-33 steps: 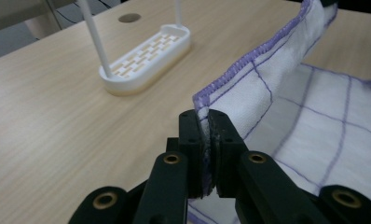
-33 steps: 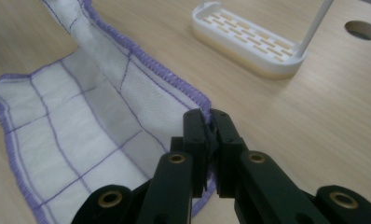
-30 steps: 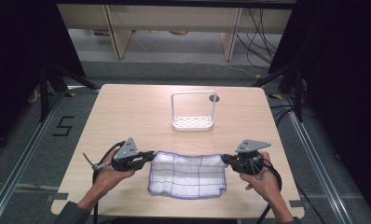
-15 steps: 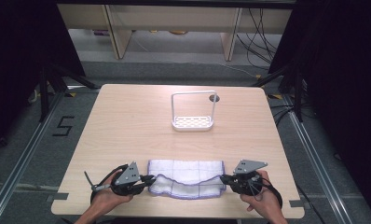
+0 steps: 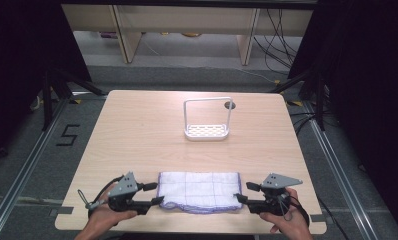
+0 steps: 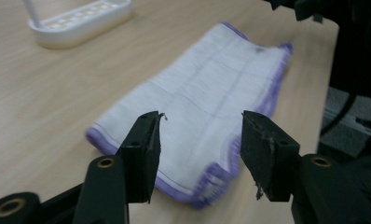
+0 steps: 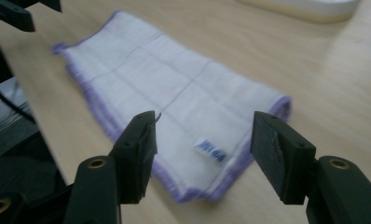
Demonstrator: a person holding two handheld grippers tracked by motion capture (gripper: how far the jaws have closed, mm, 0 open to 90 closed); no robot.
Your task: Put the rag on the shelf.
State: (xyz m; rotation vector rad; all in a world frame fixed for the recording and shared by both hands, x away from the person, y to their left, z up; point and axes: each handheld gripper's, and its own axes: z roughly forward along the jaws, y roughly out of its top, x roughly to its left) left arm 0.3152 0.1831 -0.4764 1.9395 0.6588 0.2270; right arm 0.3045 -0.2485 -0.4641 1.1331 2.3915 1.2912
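Observation:
A white cloth with purple edging lies folded flat near the table's front edge. My left gripper sits at its left end and my right gripper at its right end. Both pairs of jaws have just been opening. In the left gripper view, the left gripper stands open over the cloth end, its pads apart from the fabric. In the right gripper view, the right gripper is open the same way above the cloth corner that bears a small label.
A small white rack with a tall loop handle stands on the wooden table past the middle, beside a round hole. Black frame legs and cables lie on the floor around the table.
Both grippers drew the cloth's far edge toward the front edge, folding it in half. Their jaws were shut on the cloth and now stand open, with the cloth lying released.

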